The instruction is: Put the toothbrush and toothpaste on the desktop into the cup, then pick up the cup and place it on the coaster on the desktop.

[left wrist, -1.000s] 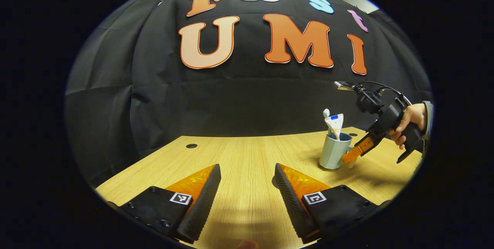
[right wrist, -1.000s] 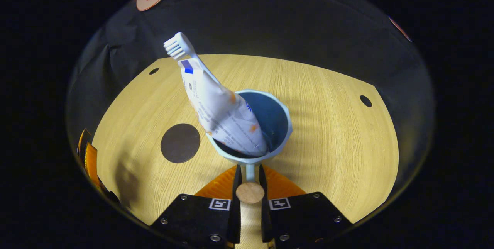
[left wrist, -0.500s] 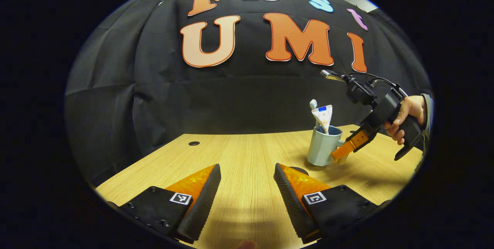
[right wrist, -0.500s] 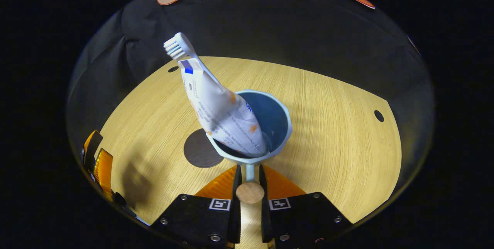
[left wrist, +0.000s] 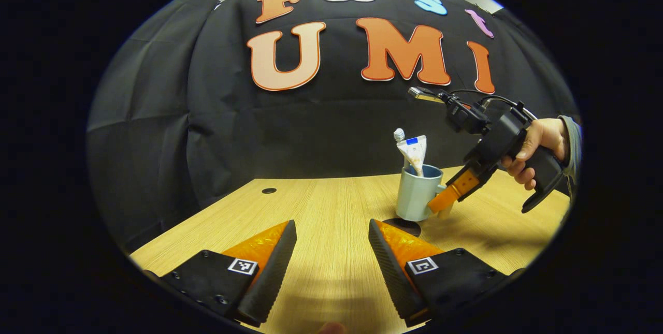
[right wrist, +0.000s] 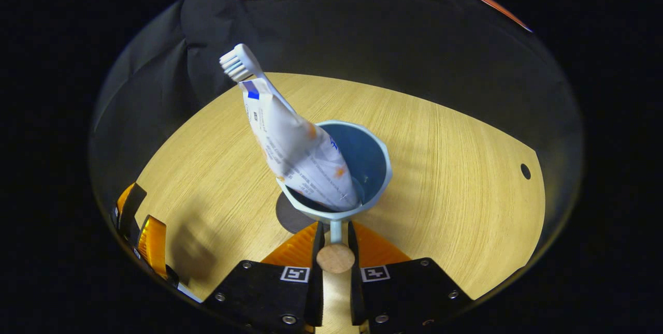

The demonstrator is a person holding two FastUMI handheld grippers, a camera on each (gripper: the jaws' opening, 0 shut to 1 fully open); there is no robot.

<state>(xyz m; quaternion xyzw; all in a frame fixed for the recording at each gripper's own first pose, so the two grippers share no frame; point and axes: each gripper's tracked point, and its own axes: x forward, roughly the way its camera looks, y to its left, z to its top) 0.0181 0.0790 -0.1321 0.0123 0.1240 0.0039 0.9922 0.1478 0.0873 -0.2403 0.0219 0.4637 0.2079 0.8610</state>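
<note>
Carried by its handle, the pale blue cup has travelled across the wooden desktop since a second ago and now hangs low over the dark round coaster, which peeks out from under its base. The right gripper pinches the cup's handle between both fingers, held by a person's hand. The left gripper waits near the desk's front with its fingers spread and empty. Toothpaste and toothbrush already lean inside the cup, so loading appears done. What seems left: settle the cup squarely on the coaster and let go.
</note>
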